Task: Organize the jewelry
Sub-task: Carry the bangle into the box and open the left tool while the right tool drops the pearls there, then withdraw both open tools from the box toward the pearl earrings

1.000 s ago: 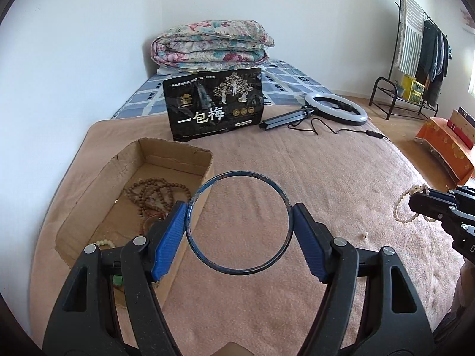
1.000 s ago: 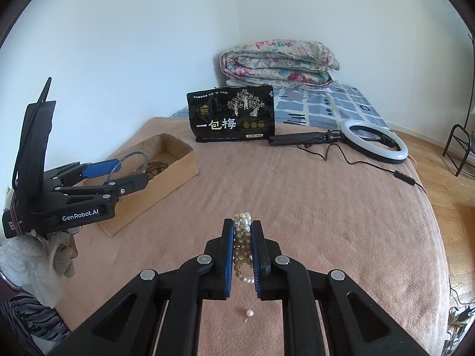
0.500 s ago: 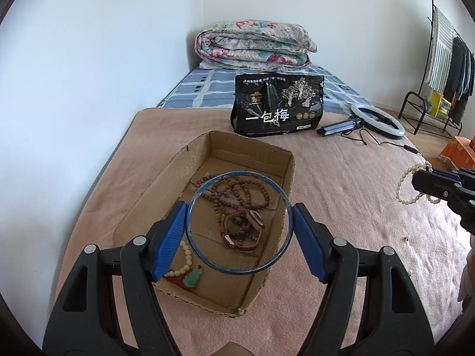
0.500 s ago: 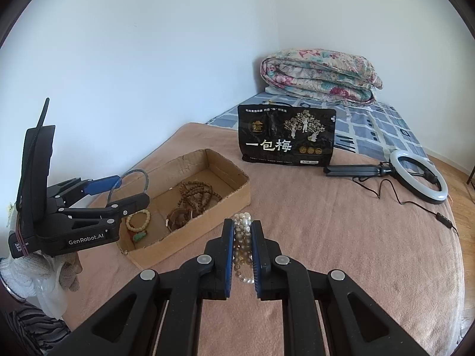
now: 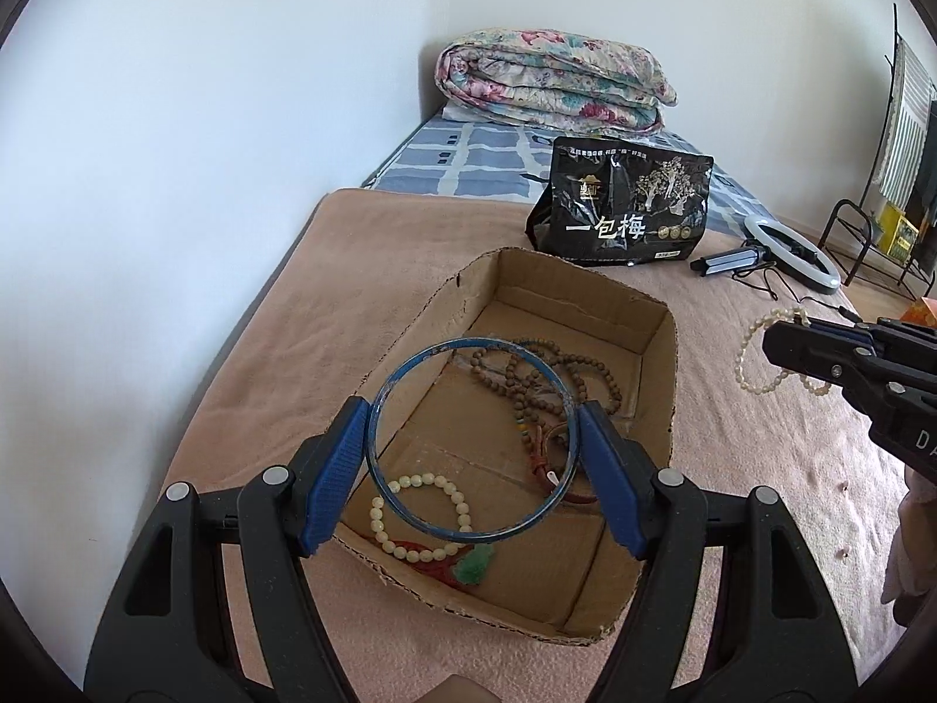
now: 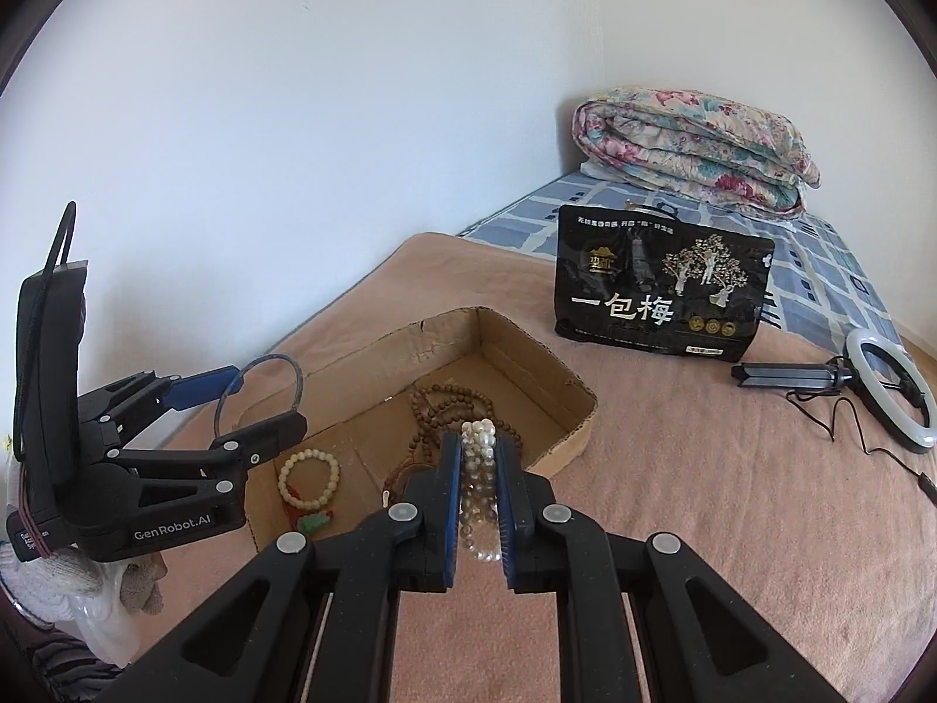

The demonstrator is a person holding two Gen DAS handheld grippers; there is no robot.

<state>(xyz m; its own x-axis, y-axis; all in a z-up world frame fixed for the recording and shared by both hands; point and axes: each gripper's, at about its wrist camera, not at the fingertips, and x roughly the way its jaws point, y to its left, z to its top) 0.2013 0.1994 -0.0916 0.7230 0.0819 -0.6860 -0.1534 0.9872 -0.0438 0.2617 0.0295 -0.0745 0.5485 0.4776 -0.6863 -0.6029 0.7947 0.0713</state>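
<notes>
My left gripper (image 5: 471, 427) is shut on a thin blue bangle (image 5: 410, 518), held by its sides over the near half of the open cardboard box (image 5: 662, 404). Inside the box lie brown bead strands (image 5: 527, 378), a cream bead bracelet with a green pendant (image 5: 421, 550) and a red-brown band. My right gripper (image 6: 480, 445) is shut on a pearl bracelet (image 6: 479, 486) and hovers at the box's near right side. From the left wrist view that gripper (image 5: 779, 345) shows at the right with the pearl bracelet (image 5: 755, 375) dangling. The left gripper (image 6: 263, 398) with the bangle (image 6: 293, 378) appears at the left of the right wrist view.
The box sits on a pink blanket (image 6: 732, 527) on a bed beside a white wall. A black printed bag (image 6: 656, 293) stands behind the box, a ring light with tripod (image 6: 890, 398) lies to its right, and a folded floral quilt (image 6: 697, 146) is at the far end.
Both grippers have swung left toward the box. The bangle, earlier over the blanket beside the box, now hangs over the box's inside; the pearl bracelet has come up to the box's edge.
</notes>
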